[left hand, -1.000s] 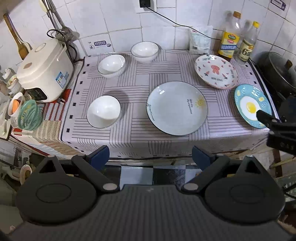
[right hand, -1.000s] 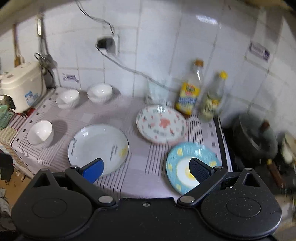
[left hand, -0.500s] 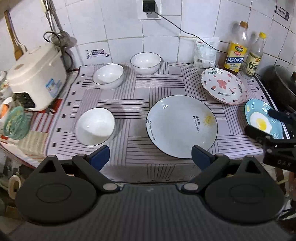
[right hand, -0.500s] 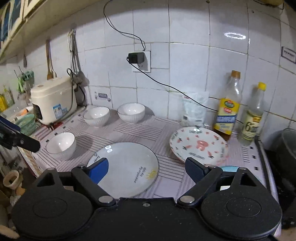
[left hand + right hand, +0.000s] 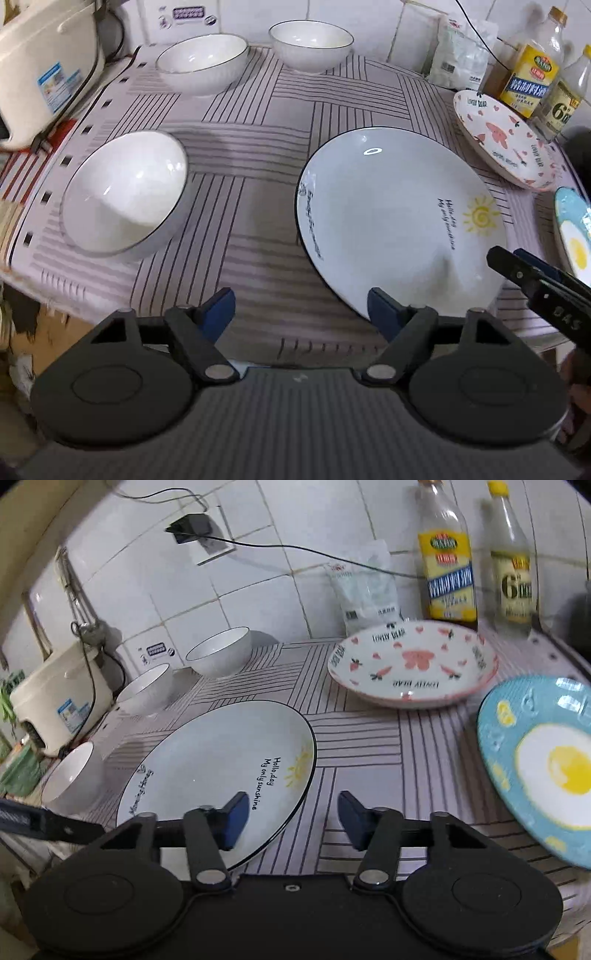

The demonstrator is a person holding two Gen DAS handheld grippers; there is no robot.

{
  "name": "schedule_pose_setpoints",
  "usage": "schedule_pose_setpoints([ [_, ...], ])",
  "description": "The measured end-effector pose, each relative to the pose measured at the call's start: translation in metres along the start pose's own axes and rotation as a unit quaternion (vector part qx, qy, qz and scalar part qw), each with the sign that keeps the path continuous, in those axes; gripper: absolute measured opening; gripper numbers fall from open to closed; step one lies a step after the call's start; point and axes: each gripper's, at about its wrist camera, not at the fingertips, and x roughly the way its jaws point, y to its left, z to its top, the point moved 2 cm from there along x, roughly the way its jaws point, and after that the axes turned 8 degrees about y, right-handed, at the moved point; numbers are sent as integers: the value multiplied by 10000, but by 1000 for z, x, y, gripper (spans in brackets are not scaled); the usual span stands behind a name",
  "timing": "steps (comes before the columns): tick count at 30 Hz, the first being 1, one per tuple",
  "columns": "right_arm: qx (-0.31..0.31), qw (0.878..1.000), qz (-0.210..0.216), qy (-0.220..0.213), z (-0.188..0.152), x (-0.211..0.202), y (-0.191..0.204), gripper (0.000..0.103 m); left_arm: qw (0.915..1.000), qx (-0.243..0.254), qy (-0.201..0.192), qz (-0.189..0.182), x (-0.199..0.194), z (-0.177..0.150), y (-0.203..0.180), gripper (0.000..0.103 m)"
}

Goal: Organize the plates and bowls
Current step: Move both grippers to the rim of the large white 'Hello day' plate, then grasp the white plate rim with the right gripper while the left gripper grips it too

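A large white sun plate (image 5: pixel 391 221) (image 5: pixel 221 760) lies mid-counter on the striped cloth (image 5: pixel 258 147). A pink patterned plate (image 5: pixel 498 140) (image 5: pixel 410 664) sits behind it and a blue egg plate (image 5: pixel 572 236) (image 5: pixel 546 760) at the right. Three white bowls stand left: near one (image 5: pixel 125 192) (image 5: pixel 70 775), two at the back (image 5: pixel 203 62) (image 5: pixel 310 35). My left gripper (image 5: pixel 301 310) is open over the front edge between bowl and sun plate. My right gripper (image 5: pixel 291 818) is open over the sun plate's near right rim; it also shows in the left wrist view (image 5: pixel 517 266).
A rice cooker (image 5: pixel 40 62) (image 5: pixel 55 701) stands at the left edge. Two bottles (image 5: pixel 447 557) (image 5: pixel 511 561) and a white bag (image 5: pixel 365 590) stand along the tiled back wall. A dark pot (image 5: pixel 580 147) sits at the far right.
Both grippers have moved lower and closer to the counter. The left now hovers at the front edge; the right came down by the sun plate's rim. Dishes have not moved.
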Motion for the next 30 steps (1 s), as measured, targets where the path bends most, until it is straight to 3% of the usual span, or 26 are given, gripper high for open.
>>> schedule_pose_setpoints([
  [4, 254, 9994, 245, 37, -3, 11, -7, 44, 9997, -132, 83, -198, 20, 5, 1, 63],
  [7, 367, 9984, 418, 94, -2, 17, -12, 27, 9987, -266, 165, -395, 27, 8, 0, 53],
  [11, 583, 9960, 641, 229, 2, 23, -19, 20, 9977, -285, 149, -592, 31, 13, -4, 35],
  [13, 577, 9958, 651, 275, 4, 26, -19, 20, 9950, -735, 52, -673, 36, 15, 4, 33],
  [16, 558, 9956, 653, 369, 6, 29, -19, 19, 9941, -803, -15, -732, 37, 20, 5, 22],
  [25, 562, 9941, 812, 458, 8, 36, -23, 20, 9939, -689, -11, -855, 40, 26, 8, 21],
  [30, 83, 9948, 737, 695, 17, 37, -16, 21, 9866, -1128, 196, -1159, 40, 29, 22, 21],
])
